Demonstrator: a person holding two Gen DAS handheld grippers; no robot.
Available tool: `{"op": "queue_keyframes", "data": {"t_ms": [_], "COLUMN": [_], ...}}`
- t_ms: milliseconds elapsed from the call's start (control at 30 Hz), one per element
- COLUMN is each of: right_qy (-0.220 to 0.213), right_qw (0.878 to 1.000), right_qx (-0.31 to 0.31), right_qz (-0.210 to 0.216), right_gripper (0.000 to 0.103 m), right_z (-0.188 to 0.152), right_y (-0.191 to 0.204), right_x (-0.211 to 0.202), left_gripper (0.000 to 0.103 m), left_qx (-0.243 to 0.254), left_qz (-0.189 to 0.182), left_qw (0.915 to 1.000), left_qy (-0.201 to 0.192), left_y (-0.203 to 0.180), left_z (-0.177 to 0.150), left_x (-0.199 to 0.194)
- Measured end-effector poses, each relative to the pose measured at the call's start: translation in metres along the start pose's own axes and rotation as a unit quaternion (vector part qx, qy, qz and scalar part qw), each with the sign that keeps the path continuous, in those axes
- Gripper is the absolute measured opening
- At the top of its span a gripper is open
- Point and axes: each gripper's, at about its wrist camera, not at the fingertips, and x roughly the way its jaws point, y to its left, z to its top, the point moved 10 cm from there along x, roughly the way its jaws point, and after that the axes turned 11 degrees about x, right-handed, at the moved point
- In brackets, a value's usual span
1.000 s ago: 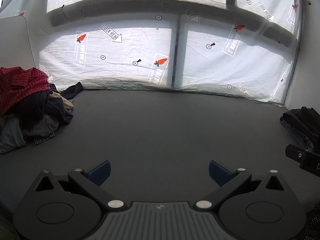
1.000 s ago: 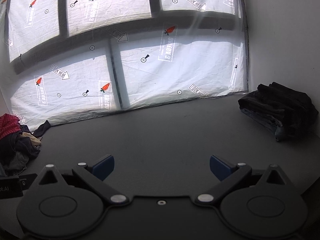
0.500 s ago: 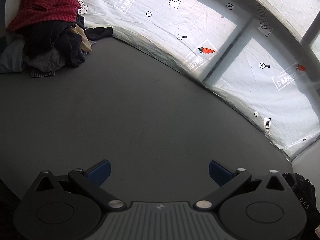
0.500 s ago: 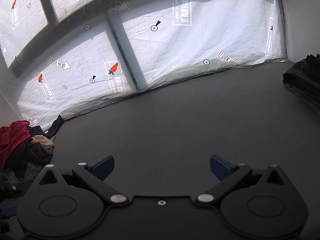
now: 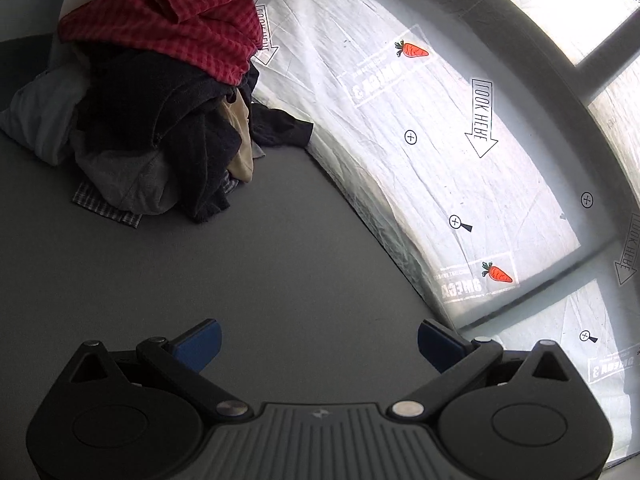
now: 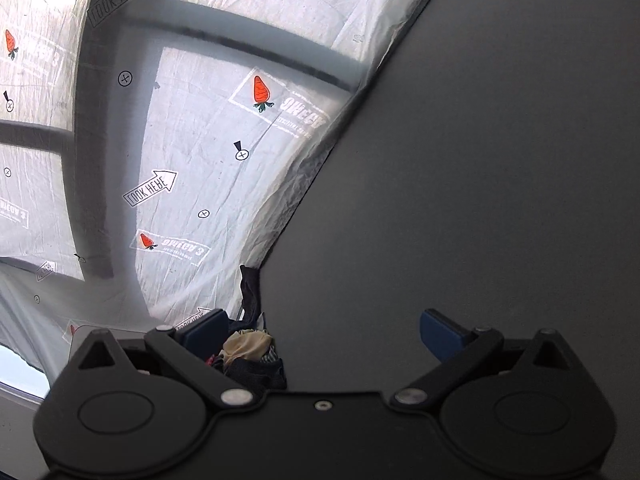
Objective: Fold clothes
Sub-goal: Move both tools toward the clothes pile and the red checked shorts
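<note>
two wrist fisheyes, both rolled, low over the table [image 5: 280, 264]
left looks toward the clothes pile [image 5: 160, 120] at the sheeted edge; right shares that pile [image 6: 250, 354], closer below.

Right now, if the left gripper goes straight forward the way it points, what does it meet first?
Probably only the bare grey table. The left gripper is open and empty; the clothes pile lies off to the left of its line, though depth is unclear.

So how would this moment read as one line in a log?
left gripper: open, empty | right gripper: open, empty | clothes pile: unfolded, red shirt on top | table: grey
</note>
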Motion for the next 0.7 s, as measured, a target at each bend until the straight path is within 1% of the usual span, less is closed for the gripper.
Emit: {"op": "queue_keyframes", "data": {"t_ms": [67,100,133,167,267,367,433,467,533,567,600,633,700], "right_qy": [0.036,0.055,0.071,0.082,0.111,0.154,0.186,0.198,0.236,0.253,0.270,0.288,0.319], "right_qw": [0.997,0.994,0.991,0.989,0.988,0.981,0.972,0.968,0.954,0.948,0.941,0.935,0.925], "right_qx": [0.061,0.087,0.101,0.107,0.095,0.106,0.126,0.137,0.162,0.170,0.176,0.182,0.181], "right_qz": [0.024,0.043,0.055,0.057,0.040,0.053,0.067,0.074,0.090,0.096,0.101,0.104,0.103], "right_gripper": [0.103,0.103,0.103,0.103,0.103,0.102,0.101,0.099,0.097,0.095,0.090,0.088,0.079], "right_z": [-0.004,-0.007,-0.010,-0.012,-0.024,-0.047,-0.065,-0.072,-0.096,-0.109,-0.122,-0.135,-0.161], "right_y": [0.013,0.022,0.031,0.039,0.064,0.090,0.105,0.111,0.127,0.135,0.144,0.151,0.163], "right_x": [0.040,0.062,0.083,0.103,0.165,0.233,0.277,0.293,0.340,0.358,0.375,0.390,0.418], "left_gripper": [0.103,0.103,0.103,0.103,0.102,0.099,0.096,0.095,0.091,0.087,0.084,0.081,0.076], "left_qx": [-0.028,-0.031,-0.029,-0.027,-0.016,-0.023,-0.038,-0.046,-0.073,-0.086,-0.098,-0.105,-0.101], "left_qz": [0.008,0.011,0.022,0.035,0.058,0.063,0.066,0.066,0.060,0.054,0.051,0.048,0.054], "left_qw": [0.9995,0.9993,0.9990,0.9985,0.9958,0.9921,0.9886,0.9876,0.9848,0.9833,0.9818,0.9808,0.9794], "left_qy": [-0.007,-0.016,-0.024,-0.032,-0.070,-0.106,-0.130,-0.135,-0.146,-0.151,-0.154,-0.157,-0.166], "left_y": [0.020,0.032,0.043,0.054,0.084,0.111,0.128,0.134,0.150,0.156,0.162,0.166,0.170], "left_z": [0.027,0.044,0.058,0.073,0.124,0.174,0.204,0.213,0.233,0.242,0.249,0.256,0.269], "left_x": [0.018,0.027,0.033,0.038,0.048,0.050,0.050,0.050,0.053,0.054,0.056,0.058,0.061]}}
